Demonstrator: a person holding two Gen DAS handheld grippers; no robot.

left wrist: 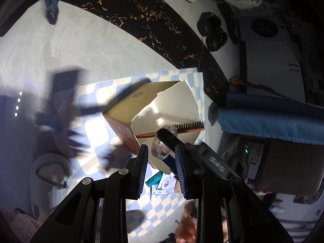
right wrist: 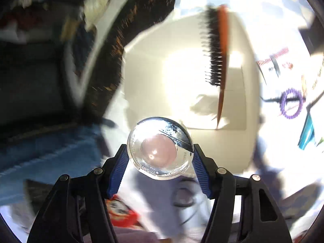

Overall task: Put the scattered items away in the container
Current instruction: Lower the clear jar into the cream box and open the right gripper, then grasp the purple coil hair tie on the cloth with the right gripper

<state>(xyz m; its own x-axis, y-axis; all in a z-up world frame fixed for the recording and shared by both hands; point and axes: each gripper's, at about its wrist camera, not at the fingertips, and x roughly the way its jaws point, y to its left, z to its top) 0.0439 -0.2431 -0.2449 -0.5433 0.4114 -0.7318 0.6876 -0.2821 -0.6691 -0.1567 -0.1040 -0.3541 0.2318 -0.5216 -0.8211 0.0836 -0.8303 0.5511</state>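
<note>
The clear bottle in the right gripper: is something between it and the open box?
Nothing visible blocks it. The clear bottle, clamped in the right gripper, hangs above the box. Only the hairbrush lies inside, along one side; the remaining floor is bare.

One hairbrush [right wrist: 219, 46], one box [left wrist: 162, 109], one bottle [right wrist: 160, 147].

The right gripper [right wrist: 160, 162] clamps a clear round bottle [right wrist: 160, 147] above the open box [right wrist: 141, 64], hairbrush [right wrist: 218, 50] beyond it.

Hard sunlight is blowing out the white cardboard box interior [right wrist: 178, 77]; dark shadows are streaking the blue checkered mat [left wrist: 97, 129], and fisheye edges are smearing.
</note>
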